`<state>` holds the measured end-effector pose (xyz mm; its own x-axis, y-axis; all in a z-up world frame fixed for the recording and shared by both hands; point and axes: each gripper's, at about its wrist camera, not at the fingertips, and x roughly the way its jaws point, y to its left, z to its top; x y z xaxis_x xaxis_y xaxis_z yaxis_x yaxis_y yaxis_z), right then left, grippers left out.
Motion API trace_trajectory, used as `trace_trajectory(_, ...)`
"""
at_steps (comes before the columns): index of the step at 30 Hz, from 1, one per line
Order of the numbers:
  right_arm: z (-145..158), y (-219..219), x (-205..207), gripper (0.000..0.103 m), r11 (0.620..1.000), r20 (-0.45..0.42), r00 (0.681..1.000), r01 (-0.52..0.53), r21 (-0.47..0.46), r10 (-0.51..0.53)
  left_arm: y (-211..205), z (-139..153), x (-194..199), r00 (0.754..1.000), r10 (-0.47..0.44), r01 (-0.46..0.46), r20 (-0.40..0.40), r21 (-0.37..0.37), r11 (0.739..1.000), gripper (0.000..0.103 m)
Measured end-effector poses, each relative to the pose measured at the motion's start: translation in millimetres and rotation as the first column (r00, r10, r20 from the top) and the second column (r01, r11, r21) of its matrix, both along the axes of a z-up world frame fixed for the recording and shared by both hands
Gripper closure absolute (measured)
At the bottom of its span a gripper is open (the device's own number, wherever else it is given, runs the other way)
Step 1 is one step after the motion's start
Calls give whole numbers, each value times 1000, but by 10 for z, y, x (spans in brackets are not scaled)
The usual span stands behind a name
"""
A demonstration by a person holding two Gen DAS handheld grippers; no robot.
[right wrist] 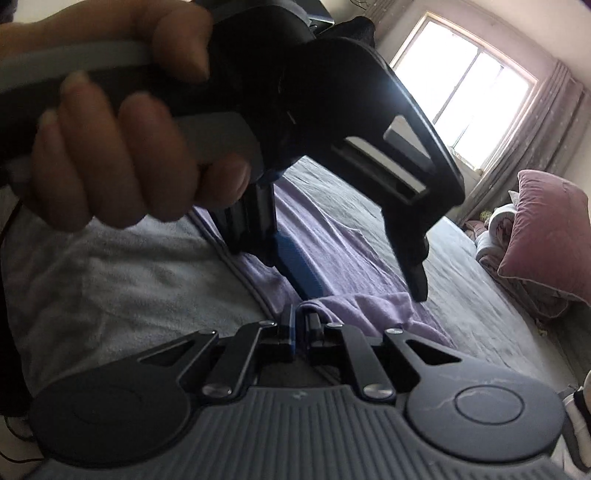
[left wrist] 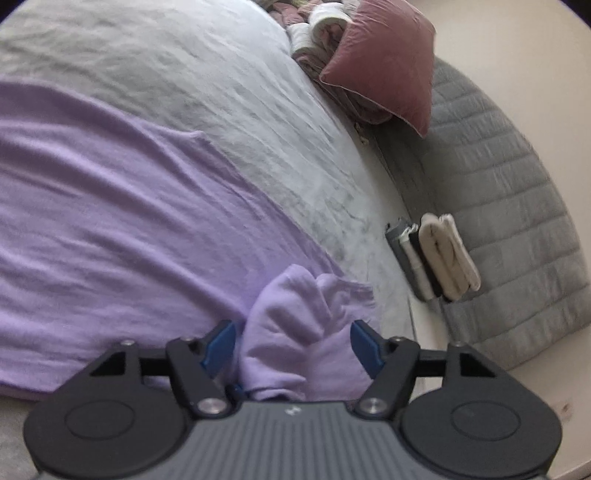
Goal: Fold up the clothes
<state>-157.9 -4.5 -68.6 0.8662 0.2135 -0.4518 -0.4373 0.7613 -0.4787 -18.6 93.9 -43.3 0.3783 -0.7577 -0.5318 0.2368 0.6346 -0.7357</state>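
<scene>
A lilac garment [left wrist: 110, 229] lies spread on the grey bed sheet [left wrist: 207, 74]. In the left wrist view a bunched fold of it [left wrist: 299, 332] sits between the wide-apart blue pads of my left gripper [left wrist: 291, 341], which is open. In the right wrist view my right gripper [right wrist: 301, 328] is shut on an edge of the lilac garment [right wrist: 369, 306]. The left gripper [right wrist: 354, 273], held in a hand [right wrist: 122, 147], shows just ahead of it, open over the same cloth.
A pink pillow [left wrist: 388, 70] and crumpled bedding [left wrist: 321, 33] lie at the head of the bed. A stack of folded clothes [left wrist: 432, 254] leans against the grey quilted headboard [left wrist: 509, 206]. A window [right wrist: 469, 92] with curtains is beyond the bed.
</scene>
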Motion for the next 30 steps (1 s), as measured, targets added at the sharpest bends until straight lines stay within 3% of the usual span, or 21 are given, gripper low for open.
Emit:
trace_trajectory(5,-6,43,-9,95,1000,14,1000,-13,-15,14,-129,60,-35,996,-36,28,76,103,994,36)
trace_trajectory(8,4,20,-5,95,1000,15,1000,-10,0,10,-209,40,0,996,-10,-3,90,144,990,67)
trace_trajectory(9,14,4,0,95,1000,12,1000,-9,10,8,-213,24,12,996,14,-27,83,155,988,85)
trace_trajectory(12,46,-46,15,93,999,3,1000,-4,42,4,-111,-5,50,995,89,-94,46,106,990,95)
trace_trajectory(20,290,-211,163,100,957,-47,998,44,287,-31,215,115,18,982,177,-177,66,-6,984,97)
trace_trajectory(24,318,-74,295,101,947,-34,999,10,320,1,337,259,40,977,198,-198,83,-1,980,97)
trace_trajectory(30,468,125,446,101,926,-30,998,-35,376,50,573,454,123,969,227,-234,100,64,970,97)
